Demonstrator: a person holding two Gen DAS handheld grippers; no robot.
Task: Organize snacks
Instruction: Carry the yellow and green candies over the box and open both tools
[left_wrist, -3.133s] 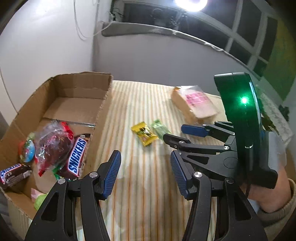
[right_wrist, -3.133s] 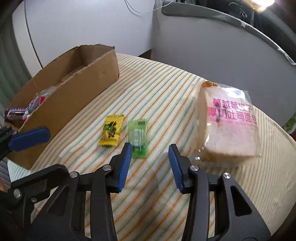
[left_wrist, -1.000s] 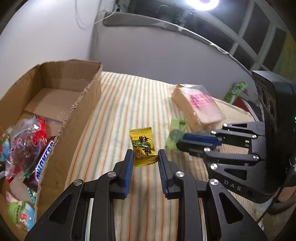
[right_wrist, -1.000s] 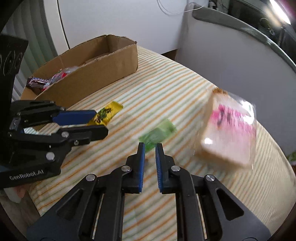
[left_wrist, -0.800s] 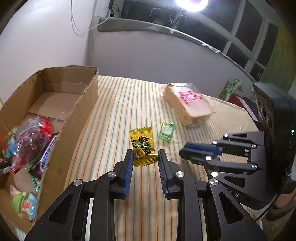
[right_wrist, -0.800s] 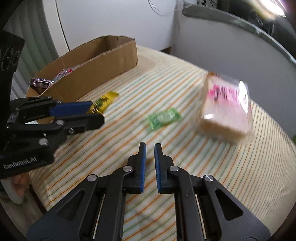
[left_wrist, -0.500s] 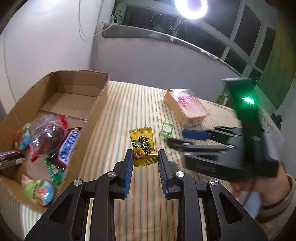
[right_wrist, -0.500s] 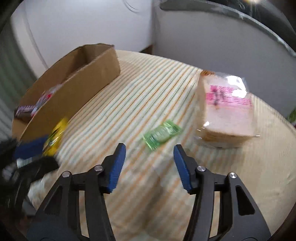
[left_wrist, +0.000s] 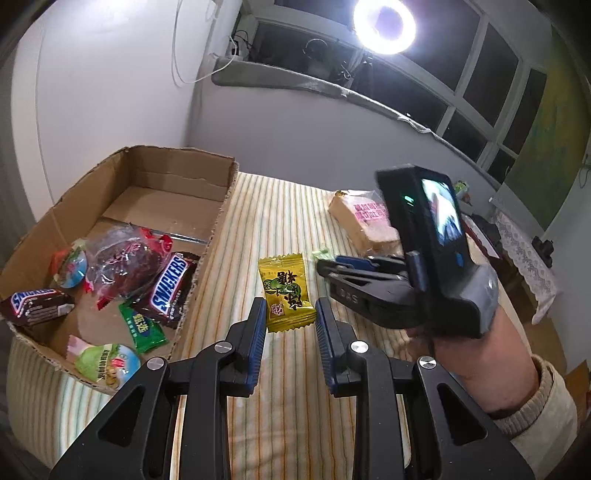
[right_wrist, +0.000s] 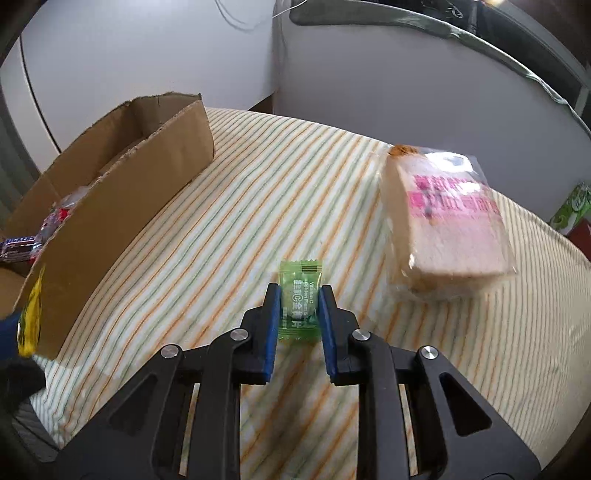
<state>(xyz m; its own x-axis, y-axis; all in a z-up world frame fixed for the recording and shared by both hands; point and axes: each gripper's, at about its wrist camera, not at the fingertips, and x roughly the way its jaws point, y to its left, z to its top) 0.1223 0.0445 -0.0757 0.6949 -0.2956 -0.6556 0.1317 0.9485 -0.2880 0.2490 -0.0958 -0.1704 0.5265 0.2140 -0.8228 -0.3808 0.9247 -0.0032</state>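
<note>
A person's left gripper has its jaws closed on a yellow candy packet, gripping it by its lower edge and holding it above the striped tabletop. The right gripper, held in the person's right hand, has its jaws shut on a small green candy packet pinched between the blue pads, with most of the wrapper sticking out beyond the tips. To the left stands an open cardboard box, its near end filled with snacks: two Snickers bars, a clear bag of dark red sweets, a green sachet, and two round jelly cups. Its far end is bare cardboard. At the far right of the tabletop lies a bag of sliced bread with pink lettering, well apart from the box. A ring light glows above the window at the back of the room.
</note>
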